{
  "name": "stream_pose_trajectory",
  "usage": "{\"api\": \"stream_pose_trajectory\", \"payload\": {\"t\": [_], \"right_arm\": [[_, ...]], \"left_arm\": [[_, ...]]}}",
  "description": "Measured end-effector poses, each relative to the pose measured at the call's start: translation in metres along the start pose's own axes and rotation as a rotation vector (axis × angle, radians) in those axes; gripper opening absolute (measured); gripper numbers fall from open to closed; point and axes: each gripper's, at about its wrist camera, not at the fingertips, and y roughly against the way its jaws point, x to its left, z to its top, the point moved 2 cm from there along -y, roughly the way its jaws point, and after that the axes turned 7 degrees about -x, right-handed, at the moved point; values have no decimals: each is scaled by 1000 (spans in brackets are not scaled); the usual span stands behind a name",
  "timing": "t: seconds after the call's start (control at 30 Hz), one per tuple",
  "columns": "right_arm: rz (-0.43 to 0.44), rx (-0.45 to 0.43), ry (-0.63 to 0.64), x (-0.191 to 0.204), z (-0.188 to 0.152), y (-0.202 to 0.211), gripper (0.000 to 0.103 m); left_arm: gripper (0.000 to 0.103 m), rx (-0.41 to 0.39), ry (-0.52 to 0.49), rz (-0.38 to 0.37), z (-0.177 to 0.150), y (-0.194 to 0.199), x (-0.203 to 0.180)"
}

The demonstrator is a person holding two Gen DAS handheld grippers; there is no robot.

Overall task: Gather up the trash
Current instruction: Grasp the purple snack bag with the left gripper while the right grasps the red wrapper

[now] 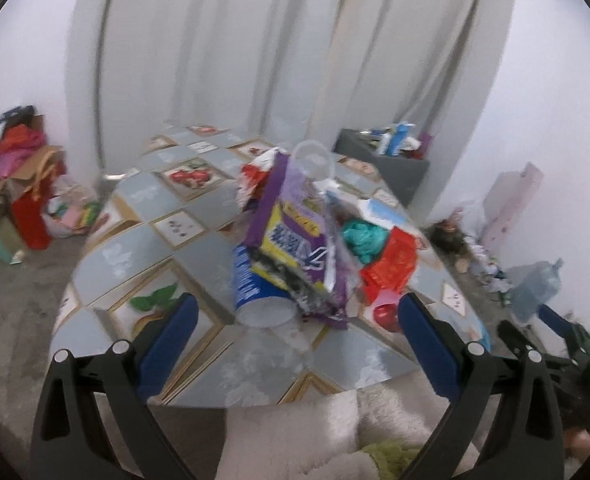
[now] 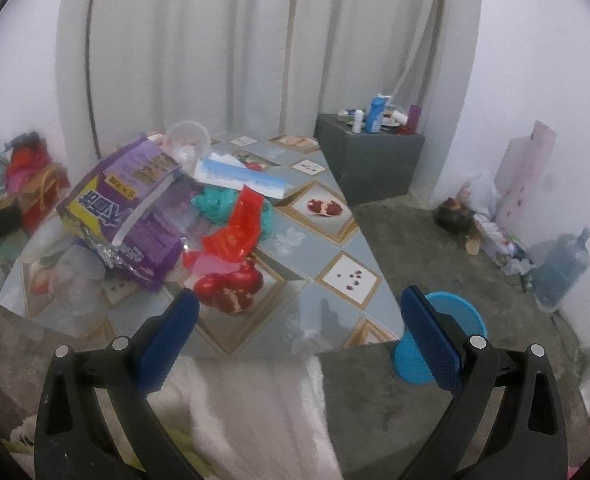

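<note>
Trash heaped mid-counter, both grippers held back empty.

A purple snack bag (image 1: 295,236) tops the pile on the fruit-patterned counter (image 1: 143,248), leaning over a blue paper cup (image 1: 255,292), with a red wrapper (image 2: 239,228) and teal wad (image 2: 215,204) beside it. The left gripper (image 1: 295,320) and right gripper (image 2: 295,312) hover at the near edge, jaws spread wide, holding nothing. A blue bin (image 2: 455,312) stands on the floor right of the counter.

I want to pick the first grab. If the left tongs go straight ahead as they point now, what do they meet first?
Probably the blue paper cup lying on its side at the near edge of the trash pile, with the purple snack bag resting over it. The left tongs are open; depth is uncertain.
</note>
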Motion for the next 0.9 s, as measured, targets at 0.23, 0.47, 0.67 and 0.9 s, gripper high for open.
{"api": "stream_pose_trajectory", "payload": {"t": [0.23, 0.47, 0.67, 0.9], "right_arm": [[124, 3, 23, 7, 9, -35, 96], [253, -57, 124, 20, 16, -69, 96], [425, -80, 240, 24, 17, -95, 93], [553, -31, 277, 17, 19, -132, 77]], "left_arm": [[98, -5, -69, -141, 11, -18, 7], [98, -83, -316, -216, 29, -36, 1], [98, -28, -310, -309, 55, -78, 23], [89, 101, -383, -397, 71, -118, 30]]}}
